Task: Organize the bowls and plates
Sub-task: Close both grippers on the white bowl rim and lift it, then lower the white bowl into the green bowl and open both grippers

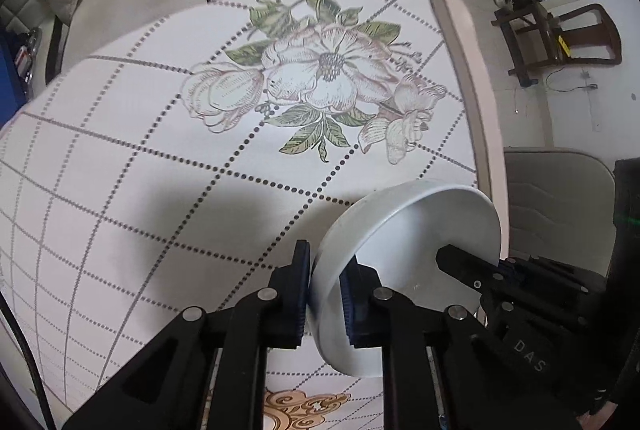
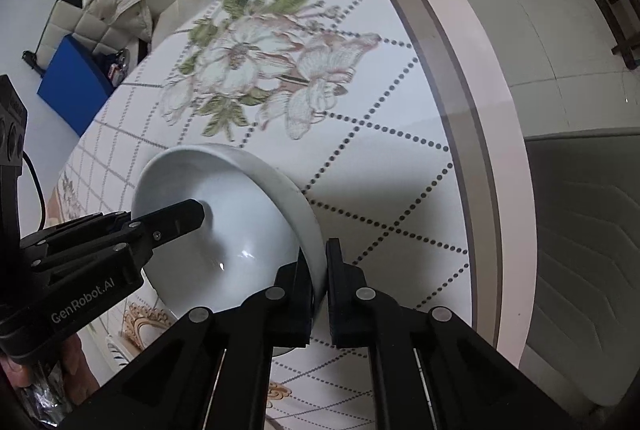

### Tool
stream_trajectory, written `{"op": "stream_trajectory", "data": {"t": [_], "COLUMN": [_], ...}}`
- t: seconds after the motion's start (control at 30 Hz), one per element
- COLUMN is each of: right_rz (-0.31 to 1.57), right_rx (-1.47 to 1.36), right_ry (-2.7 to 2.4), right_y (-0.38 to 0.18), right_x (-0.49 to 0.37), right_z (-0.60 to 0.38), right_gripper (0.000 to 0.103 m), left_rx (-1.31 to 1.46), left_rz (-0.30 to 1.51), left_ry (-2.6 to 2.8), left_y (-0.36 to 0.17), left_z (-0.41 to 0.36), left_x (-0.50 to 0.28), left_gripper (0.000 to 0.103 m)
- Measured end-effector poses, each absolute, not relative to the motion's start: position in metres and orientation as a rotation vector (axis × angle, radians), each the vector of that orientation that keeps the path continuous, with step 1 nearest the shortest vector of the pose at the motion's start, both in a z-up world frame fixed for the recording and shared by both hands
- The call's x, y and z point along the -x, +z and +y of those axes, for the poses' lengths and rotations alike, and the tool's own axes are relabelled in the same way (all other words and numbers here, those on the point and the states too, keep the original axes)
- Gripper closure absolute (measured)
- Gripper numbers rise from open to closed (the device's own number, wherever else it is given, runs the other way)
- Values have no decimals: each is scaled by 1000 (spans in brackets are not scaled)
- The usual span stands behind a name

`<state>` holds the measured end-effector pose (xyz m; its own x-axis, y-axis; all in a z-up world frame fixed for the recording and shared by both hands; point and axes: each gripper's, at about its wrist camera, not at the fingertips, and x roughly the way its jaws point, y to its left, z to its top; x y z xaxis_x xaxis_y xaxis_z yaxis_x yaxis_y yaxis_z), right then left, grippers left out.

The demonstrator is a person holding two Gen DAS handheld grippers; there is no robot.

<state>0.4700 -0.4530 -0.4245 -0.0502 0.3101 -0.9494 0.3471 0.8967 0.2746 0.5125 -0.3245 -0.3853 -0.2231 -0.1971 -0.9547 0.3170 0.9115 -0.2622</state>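
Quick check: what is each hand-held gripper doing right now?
Left hand-held gripper: shut on the rim of the white bowl.
Right hand-held gripper: shut on the opposite rim of the same bowl.

The bowl [image 1: 404, 230] was plain glossy white. The tablecloth [image 1: 160, 157] carried pale flowers, green leaves, dotted grey grid; border perhaps pink-beige.

My own left gripper [image 1: 325, 294] hides the near rim of the white bowl [image 1: 420, 226], the flowers on the tablecloth [image 2: 400, 157] blur in my right view, and the gold motif [image 1: 304, 408] is cut off below.
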Motion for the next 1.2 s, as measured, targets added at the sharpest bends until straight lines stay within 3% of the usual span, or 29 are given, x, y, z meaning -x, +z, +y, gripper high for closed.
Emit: {"op": "stream_trajectory", "data": {"t": [0.27,0.63,0.87,1.2], "right_rz": [1590,1548,1568,1618], "right_rx": [-456,-415,-393,-363], "right_ry": [27,71,87,108], "right_y": [-361,-292,-278,-302], "right_x": [-449,-344,-270,-197], "right_z": [-423,-377,-336,-282], "right_gripper": [96,96,96,96], "left_rx": [-38,-7,47,73], "left_rz": [1665,1610,1628,1678], "left_ry": [-472,-472,-459,-420], "left_y": [-328,-280,-277,-300], "left_z": [-268,-234,-185,-136], "left_x": [-485,-405,-328,-254], "left_gripper": [91,91,91,91]}}
